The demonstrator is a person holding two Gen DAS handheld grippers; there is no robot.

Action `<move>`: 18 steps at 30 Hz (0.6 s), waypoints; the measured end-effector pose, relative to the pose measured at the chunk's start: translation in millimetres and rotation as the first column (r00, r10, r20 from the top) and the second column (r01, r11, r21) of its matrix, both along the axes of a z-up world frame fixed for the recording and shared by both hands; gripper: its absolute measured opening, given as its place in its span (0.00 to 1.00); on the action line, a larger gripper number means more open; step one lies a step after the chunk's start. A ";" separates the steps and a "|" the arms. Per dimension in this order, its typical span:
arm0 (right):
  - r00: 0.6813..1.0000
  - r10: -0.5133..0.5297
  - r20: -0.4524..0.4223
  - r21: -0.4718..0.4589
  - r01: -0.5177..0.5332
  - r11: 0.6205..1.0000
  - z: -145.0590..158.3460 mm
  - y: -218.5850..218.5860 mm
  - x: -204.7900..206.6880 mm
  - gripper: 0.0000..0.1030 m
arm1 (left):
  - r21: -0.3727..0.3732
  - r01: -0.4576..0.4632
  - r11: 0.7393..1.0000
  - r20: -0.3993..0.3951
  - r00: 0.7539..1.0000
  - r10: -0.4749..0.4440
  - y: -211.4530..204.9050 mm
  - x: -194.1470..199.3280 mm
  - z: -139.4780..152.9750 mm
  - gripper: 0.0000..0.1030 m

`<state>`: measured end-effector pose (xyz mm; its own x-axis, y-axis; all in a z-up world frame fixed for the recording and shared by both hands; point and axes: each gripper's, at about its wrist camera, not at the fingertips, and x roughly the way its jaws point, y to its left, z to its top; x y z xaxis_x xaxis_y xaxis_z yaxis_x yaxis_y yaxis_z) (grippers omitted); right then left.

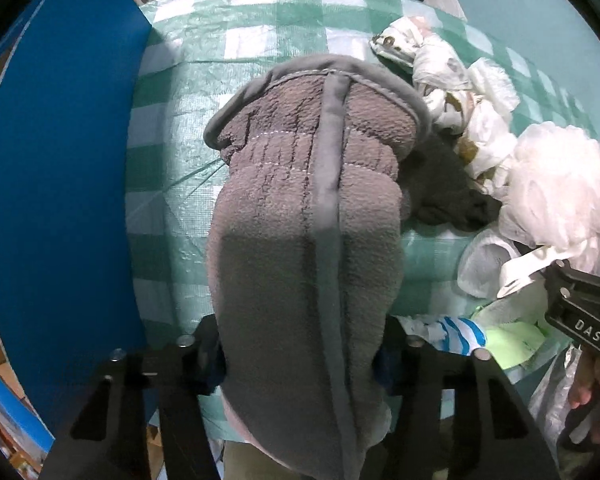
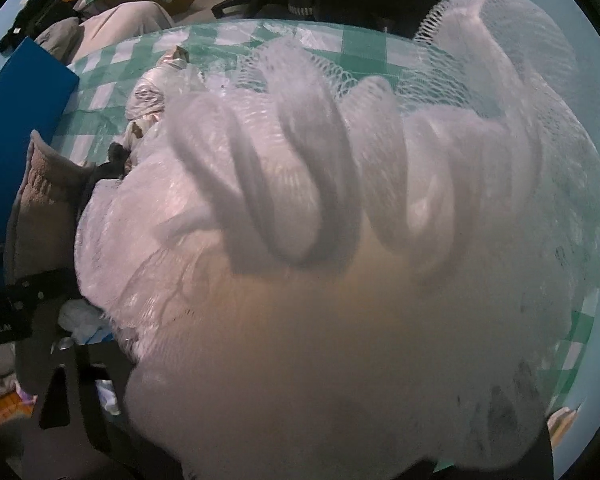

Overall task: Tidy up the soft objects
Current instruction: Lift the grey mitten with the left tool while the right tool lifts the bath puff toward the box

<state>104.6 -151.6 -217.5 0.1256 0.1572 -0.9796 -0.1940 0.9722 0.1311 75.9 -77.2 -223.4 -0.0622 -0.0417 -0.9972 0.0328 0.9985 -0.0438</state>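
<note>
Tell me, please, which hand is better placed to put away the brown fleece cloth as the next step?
Left. The brown fleece cloth lies between the left gripper fingers. The right gripper is filled by the white mesh sponge, so it seems busy.

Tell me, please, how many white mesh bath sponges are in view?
1. The white mesh bath sponge fills the right wrist view, by the grey fleece cloth; more may lie hidden in the pile.
</note>
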 end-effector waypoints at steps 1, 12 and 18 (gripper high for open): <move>1.000 0.001 0.007 0.003 -0.001 1.000 2.4 -0.9 -1.8 0.76 | 0.003 0.007 1.000 0.006 1.000 -0.007 0.3 -1.2 3.0 0.48; 0.995 -0.033 0.091 0.030 0.030 0.999 33.2 -21.3 -22.0 0.61 | -0.015 0.038 0.999 0.115 0.993 -0.036 13.2 -22.2 46.1 0.34; 0.991 -0.045 0.127 0.062 0.038 0.997 47.9 -23.1 -27.4 0.59 | -0.002 0.055 0.998 0.167 0.985 -0.054 22.2 -35.8 69.4 0.34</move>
<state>77.2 -174.7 -169.7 0.2572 0.2069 -0.9439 -0.1727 0.9709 0.1658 40.1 -54.9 -154.0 0.1022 -0.0491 -0.9936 0.0946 0.9947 -0.0394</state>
